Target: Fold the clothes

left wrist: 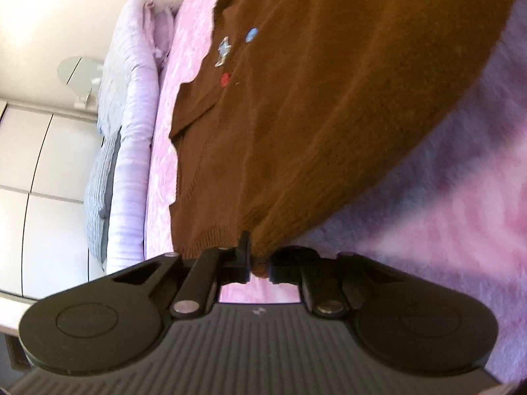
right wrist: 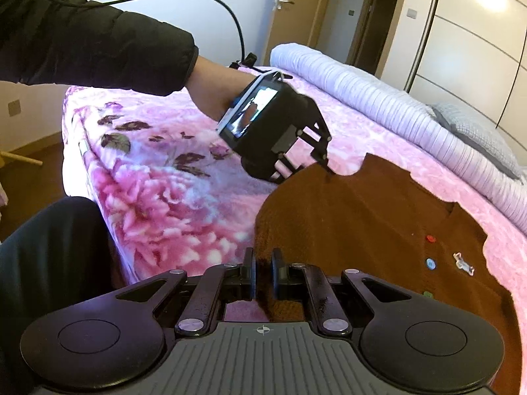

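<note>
Both tongs, left (left wrist: 260,260) and right (right wrist: 263,275), pinch the brown sweater's (right wrist: 362,217) hem on the bed (right wrist: 158,171); next, I judge, carry it over evenly.

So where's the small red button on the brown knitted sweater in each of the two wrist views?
Left wrist view: the red button sits upper left of centre, on the brown knitted sweater, below the blue button.
Right wrist view: the red button sits right of centre, above the blue button.
Shared landmark: the small white embroidered patch beside the buttons.
</note>
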